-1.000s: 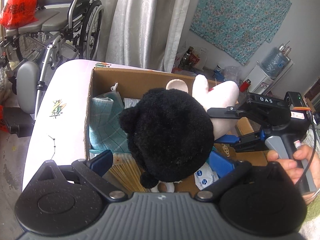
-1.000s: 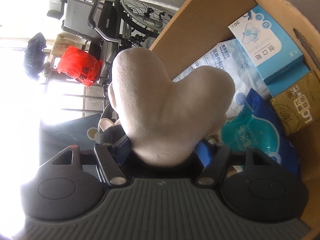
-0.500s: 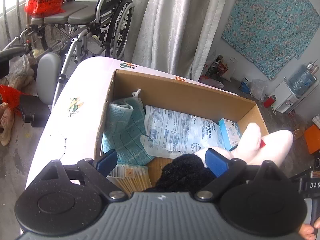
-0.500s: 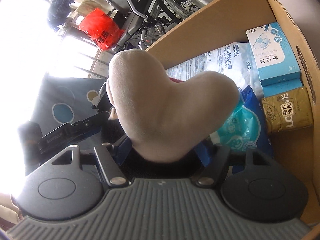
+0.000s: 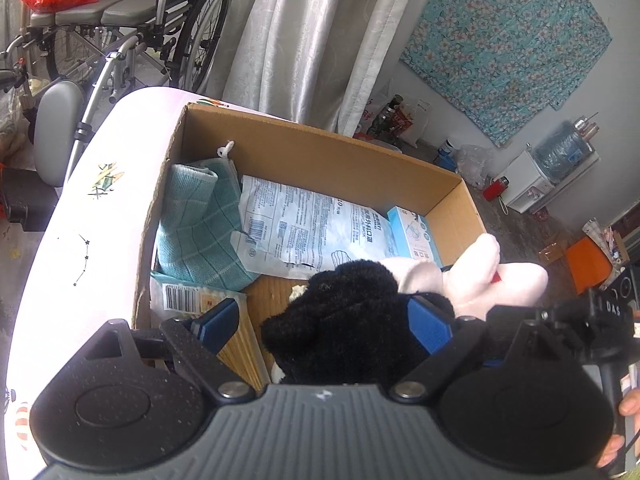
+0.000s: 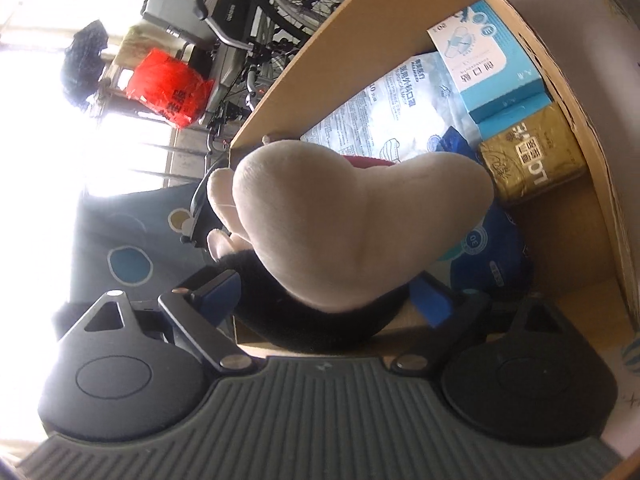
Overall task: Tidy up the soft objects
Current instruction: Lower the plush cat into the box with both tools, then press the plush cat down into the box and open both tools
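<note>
Plush toy (image 5: 352,320) lowered into the near right of the cardboard box (image 5: 320,152).
Our right gripper (image 6: 328,300) has just spread its jaws, the left gripper (image 5: 324,320) stands wide; the toy may topple over the near wall, unsupported.

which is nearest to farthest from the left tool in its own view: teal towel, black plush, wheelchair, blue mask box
1. black plush, between the left tool's fingers
2. teal towel, box's left side
3. blue mask box, far right corner; close to the towel
4. wheelchair, beyond the table

Pale curtains (image 5: 304,40) hang beside a wheelchair (image 5: 132,28) and floral wall cloth (image 5: 504,40).
</note>
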Action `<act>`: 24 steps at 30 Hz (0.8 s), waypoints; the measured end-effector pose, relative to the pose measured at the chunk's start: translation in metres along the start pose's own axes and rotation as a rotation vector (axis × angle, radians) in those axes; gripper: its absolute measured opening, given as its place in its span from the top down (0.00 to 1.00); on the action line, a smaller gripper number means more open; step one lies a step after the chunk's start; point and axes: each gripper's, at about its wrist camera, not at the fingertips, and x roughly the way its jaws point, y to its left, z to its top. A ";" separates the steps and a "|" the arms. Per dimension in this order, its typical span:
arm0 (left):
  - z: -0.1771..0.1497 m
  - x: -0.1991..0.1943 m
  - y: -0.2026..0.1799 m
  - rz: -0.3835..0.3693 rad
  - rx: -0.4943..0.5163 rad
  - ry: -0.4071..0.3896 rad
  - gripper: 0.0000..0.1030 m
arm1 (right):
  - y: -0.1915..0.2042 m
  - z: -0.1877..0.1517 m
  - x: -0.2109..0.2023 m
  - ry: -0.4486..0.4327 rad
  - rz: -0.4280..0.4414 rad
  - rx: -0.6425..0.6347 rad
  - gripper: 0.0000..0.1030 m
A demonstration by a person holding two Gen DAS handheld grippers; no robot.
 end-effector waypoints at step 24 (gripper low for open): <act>-0.021 0.011 -0.017 -0.096 0.063 0.032 0.12 | 0.007 0.041 0.059 -0.162 -0.080 0.115 0.23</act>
